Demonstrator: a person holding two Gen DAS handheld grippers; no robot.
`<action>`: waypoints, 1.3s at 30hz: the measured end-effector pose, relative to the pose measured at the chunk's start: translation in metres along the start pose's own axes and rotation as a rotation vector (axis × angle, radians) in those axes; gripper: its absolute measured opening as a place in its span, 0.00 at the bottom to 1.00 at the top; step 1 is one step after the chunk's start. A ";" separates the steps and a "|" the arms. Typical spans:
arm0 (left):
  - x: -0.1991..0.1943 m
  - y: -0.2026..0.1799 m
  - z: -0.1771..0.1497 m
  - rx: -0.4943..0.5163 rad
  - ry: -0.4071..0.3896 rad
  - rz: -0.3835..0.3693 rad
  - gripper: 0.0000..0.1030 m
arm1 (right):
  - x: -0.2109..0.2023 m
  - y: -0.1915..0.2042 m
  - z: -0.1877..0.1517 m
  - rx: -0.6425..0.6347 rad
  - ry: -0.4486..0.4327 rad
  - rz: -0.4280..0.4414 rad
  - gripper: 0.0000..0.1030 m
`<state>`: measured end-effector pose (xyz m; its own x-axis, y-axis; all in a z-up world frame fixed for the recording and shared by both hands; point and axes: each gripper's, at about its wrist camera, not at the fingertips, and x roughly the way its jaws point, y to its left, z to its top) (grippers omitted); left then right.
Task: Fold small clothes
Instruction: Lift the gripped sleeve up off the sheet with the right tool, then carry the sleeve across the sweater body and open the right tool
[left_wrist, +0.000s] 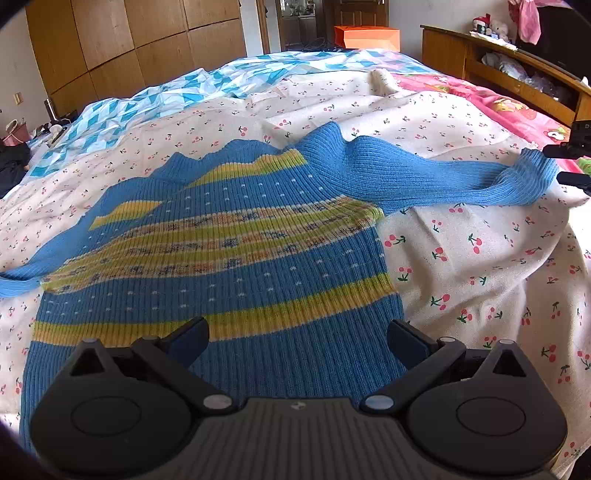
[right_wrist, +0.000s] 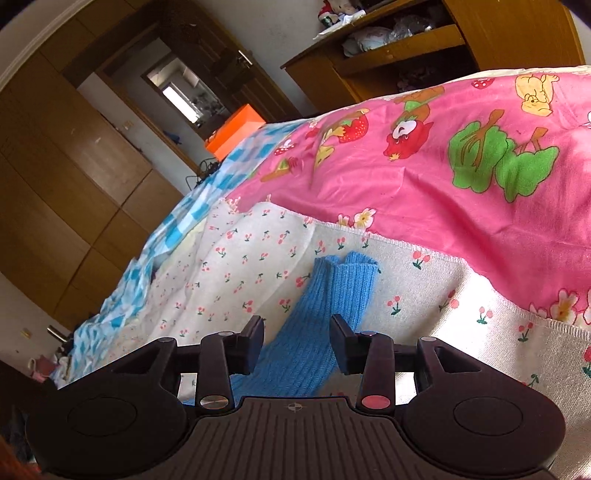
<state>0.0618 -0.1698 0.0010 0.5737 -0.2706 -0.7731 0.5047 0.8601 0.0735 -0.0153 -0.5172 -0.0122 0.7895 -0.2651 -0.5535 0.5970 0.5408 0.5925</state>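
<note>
Sweater (left_wrist: 229, 251) lies flat on the bed (left_wrist: 480, 258), one sleeve (right_wrist: 317, 325) stretched sideways toward the right hand-held gripper (right_wrist: 297, 345), whose open jaws straddle it lengthwise without pinching. The left hand-held gripper (left_wrist: 297, 341), also open, hovers over the hem.

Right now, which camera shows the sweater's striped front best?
The left wrist view: the sweater lies spread across the bed, stripes fully visible. The right wrist view shows only its plain blue sleeve between the right gripper's open fingers.
</note>
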 end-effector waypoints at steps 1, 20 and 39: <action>0.000 -0.001 0.000 0.004 0.001 0.000 1.00 | 0.003 0.001 0.002 0.003 0.010 0.000 0.39; -0.002 0.000 0.002 -0.010 -0.012 -0.031 1.00 | 0.003 0.014 0.019 0.069 0.031 0.014 0.11; -0.033 0.079 -0.023 -0.172 -0.077 0.030 1.00 | -0.053 0.200 -0.002 -0.173 0.019 0.426 0.10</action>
<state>0.0680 -0.0827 0.0173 0.6381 -0.2704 -0.7209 0.3730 0.9277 -0.0178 0.0616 -0.3938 0.1345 0.9558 0.0241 -0.2932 0.1854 0.7243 0.6641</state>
